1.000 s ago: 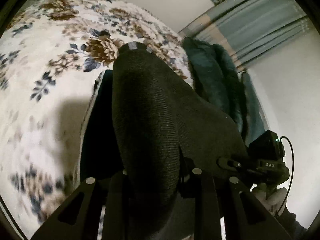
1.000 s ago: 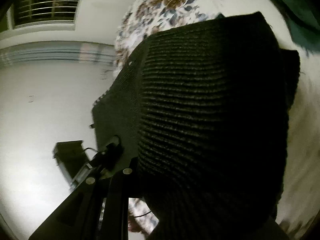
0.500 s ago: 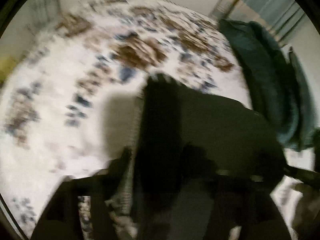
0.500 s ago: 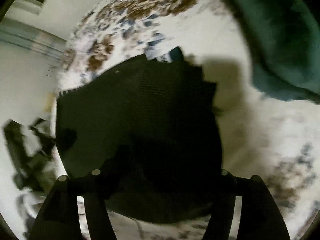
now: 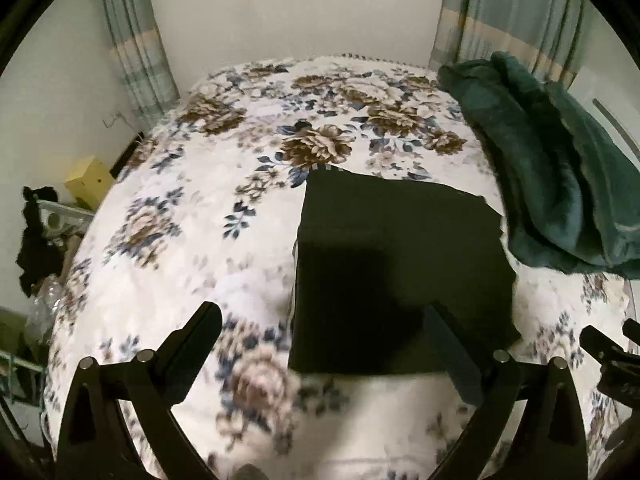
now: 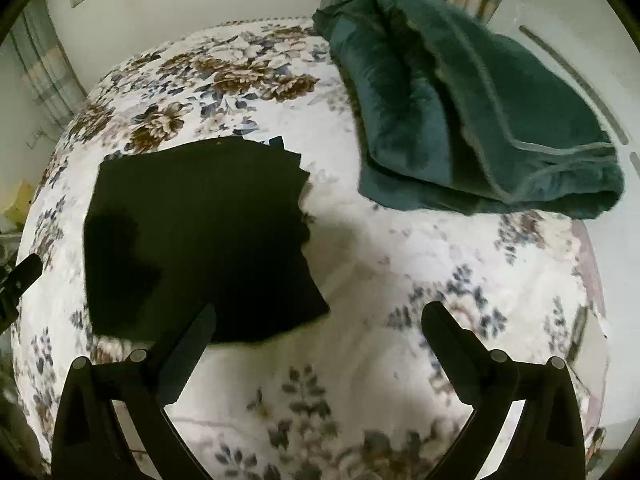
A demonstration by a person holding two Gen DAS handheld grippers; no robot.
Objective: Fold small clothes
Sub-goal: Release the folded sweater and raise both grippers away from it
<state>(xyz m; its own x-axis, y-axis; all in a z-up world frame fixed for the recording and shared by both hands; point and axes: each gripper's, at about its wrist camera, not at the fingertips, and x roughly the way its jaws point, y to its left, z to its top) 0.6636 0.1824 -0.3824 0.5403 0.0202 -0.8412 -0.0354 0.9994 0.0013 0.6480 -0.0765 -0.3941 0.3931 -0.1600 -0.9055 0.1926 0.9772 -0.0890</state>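
Observation:
A black knit garment [image 5: 400, 256] lies folded flat as a rough square on the floral bedspread [image 5: 168, 240]. My left gripper [image 5: 322, 316] hovers above its near left corner, jaws opening wide, and nothing is gripped between the pads. In the right wrist view the same garment [image 6: 200, 232] lies to the left. My right gripper [image 6: 320, 312] hangs over its near right corner and the bare bedspread [image 6: 400, 248]. Its jaws are opening too, with nothing held.
A folded dark green blanket [image 5: 560, 184] [image 6: 460, 120] lies on the bed to the right of the garment. Curtains [image 5: 132, 48] and a white wall stand behind the bed. A yellow box [image 5: 86, 176] and dark clutter sit beside the bed's left edge.
Both grippers held the black garment up close a second ago. They have let go, opened and lifted away, and the garment now lies flat on the bed.

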